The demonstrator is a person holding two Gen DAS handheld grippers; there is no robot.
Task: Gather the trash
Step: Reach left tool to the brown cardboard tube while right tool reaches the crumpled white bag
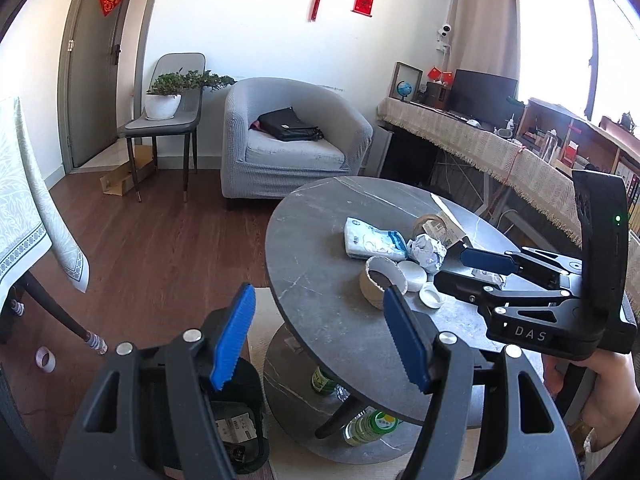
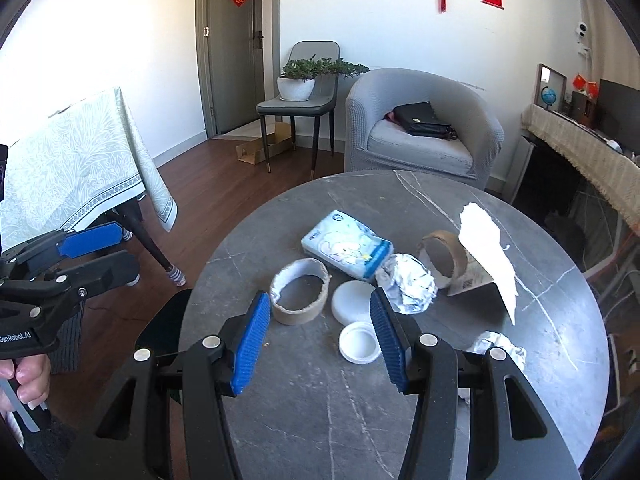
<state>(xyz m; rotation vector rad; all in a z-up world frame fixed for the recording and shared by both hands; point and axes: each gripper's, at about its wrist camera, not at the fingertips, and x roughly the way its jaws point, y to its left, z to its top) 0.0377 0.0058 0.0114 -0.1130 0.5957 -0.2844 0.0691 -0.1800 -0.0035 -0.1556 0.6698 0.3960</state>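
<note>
Trash lies on the round grey table (image 2: pixel 400 420): a cardboard tape ring (image 2: pixel 299 292), a second ring (image 2: pixel 442 258), a blue-white tissue pack (image 2: pixel 346 249), a crumpled foil ball (image 2: pixel 408 288), a white lid (image 2: pixel 352 302), a white cap (image 2: pixel 359 342), torn white paper (image 2: pixel 490 256) and another foil wad (image 2: pixel 498 350). My right gripper (image 2: pixel 318 344) is open and empty, above the table just before the lid and cap. My left gripper (image 1: pixel 316 340) is open and empty, at the table's left edge above a black bin (image 1: pixel 240 420).
Grey armchair (image 1: pixel 288 140) with a black bag stands beyond the table. A chair with a potted plant (image 1: pixel 168 96) is by the door. A clothed table (image 2: pixel 76 168) is at left. Bottles (image 1: pixel 368 426) lie under the round table. A long desk (image 1: pixel 500 148) runs at right.
</note>
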